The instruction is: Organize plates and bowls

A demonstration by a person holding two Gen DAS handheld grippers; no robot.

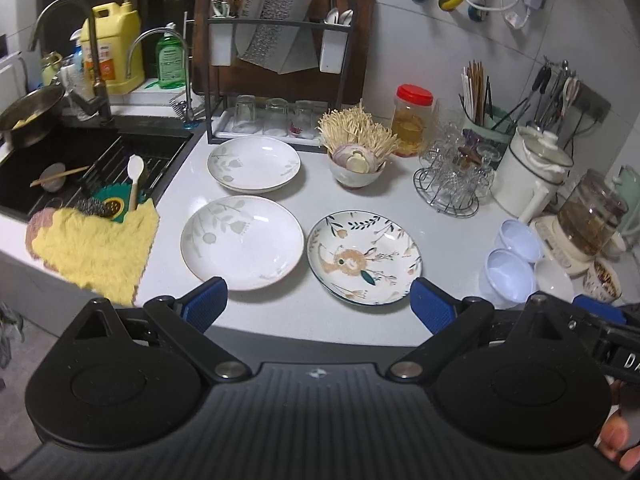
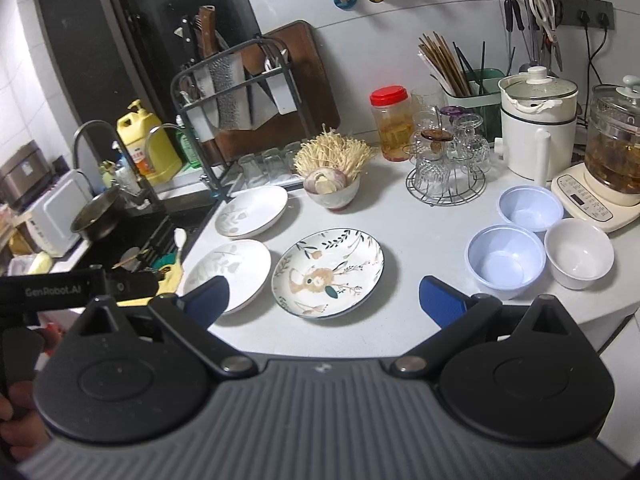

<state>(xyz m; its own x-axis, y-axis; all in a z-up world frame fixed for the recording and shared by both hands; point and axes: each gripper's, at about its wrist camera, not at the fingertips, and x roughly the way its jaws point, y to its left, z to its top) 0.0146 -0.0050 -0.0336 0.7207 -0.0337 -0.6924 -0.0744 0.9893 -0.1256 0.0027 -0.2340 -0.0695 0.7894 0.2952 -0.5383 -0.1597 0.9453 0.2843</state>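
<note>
On the white counter (image 1: 312, 320) lie a near white leaf-pattern plate (image 1: 242, 242) (image 2: 228, 274), a far white plate (image 1: 253, 164) (image 2: 251, 211) that rests on another plate, and a floral deer plate (image 1: 364, 257) (image 2: 328, 272). At the right stand two pale blue bowls (image 2: 506, 261) (image 2: 530, 208) (image 1: 508, 276) and a white bowl (image 2: 578, 253). My left gripper (image 1: 320, 306) hangs open over the counter's front edge, before the two near plates. My right gripper (image 2: 324, 302) is open too, just in front of the deer plate. Both hold nothing.
A bowl of onion and enoki mushrooms (image 1: 356, 164) stands behind the plates. Beside it are a red-lidded jar (image 1: 412, 120), a glass rack (image 1: 454, 178) and a knife rack (image 1: 276, 64). The sink (image 1: 80, 168) and a yellow cloth (image 1: 96, 248) lie left; kettles (image 2: 540, 124) right.
</note>
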